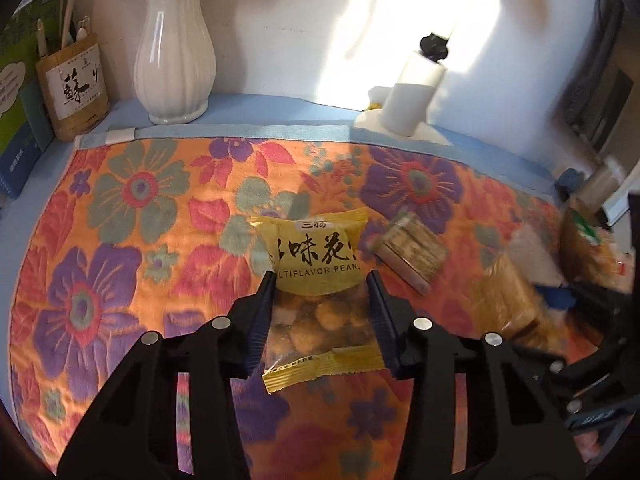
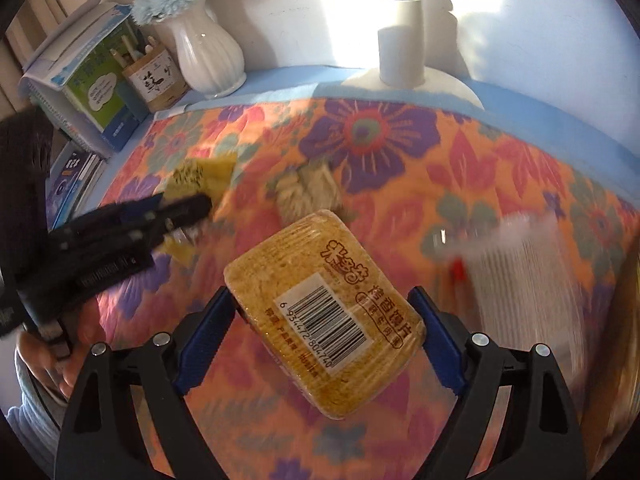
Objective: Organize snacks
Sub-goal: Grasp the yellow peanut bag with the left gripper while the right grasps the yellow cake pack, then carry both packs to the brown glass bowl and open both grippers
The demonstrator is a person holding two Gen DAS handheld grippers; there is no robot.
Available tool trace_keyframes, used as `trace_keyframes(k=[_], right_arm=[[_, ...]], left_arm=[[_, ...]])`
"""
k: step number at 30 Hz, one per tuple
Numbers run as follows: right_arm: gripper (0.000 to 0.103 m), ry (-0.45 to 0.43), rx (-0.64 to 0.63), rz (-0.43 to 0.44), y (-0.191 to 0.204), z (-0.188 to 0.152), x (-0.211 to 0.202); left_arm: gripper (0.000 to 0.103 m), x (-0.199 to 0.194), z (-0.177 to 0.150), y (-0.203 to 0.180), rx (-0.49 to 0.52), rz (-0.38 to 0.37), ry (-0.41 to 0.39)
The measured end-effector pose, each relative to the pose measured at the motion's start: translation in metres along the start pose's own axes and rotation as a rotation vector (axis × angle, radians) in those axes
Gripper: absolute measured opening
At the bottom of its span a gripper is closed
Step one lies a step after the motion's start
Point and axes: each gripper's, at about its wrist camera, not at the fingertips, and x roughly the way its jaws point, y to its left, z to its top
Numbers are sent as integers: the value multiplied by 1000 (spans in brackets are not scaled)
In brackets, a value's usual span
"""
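Floral cloth [image 1: 120,200] underlies both grippers. Left gripper [image 1: 322,280] clamps peanut packet [image 1: 316,256], long axis toward 12 o'clock; right gripper [image 2: 322,294] clamps cracker pack [image 2: 320,308], angled toward 11 o'clock.

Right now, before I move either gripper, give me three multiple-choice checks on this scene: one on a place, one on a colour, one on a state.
1. Where does the white vase stand?
A. in the middle of the floral cloth
B. at the back, beyond the floral cloth's edge, beside the pen holder
C. inside a basket

2. What colour is the wrapper of the peanut packet?
A. yellow
B. green
C. silver

3. What state is the right gripper in?
A. open, holding nothing
B. shut on the vase
C. shut on the barcoded snack pack

Answers:
1 B, the vase sits on the blue strip behind the cloth.
2 A, the printed ends are yellow, with a clear window over the nuts.
3 C, both blue pads press the pack's sides.
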Motion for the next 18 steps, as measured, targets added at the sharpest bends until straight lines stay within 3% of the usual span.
trace_keyframes(k=[5,8,10,13,18], right_arm=[[87,-12,86,-111,2,-69,-27],[87,-23,152,-166,-4,-92,-31],[88,-31,204,-133,-11,-104,-35],[88,-29,245,-7,-16,-114,-44],[88,-2,153,68,-9,-133,-61]], left_arm=[[45,-46,-40,-2,29,-12,-36],[45,-59,-64,-3,41,15,-56],[45,-65,-79,-5,48,20,-61],[45,-65,-95,-4,22,-8,-31],[45,-77,-113,-5,20,-18,-36]])
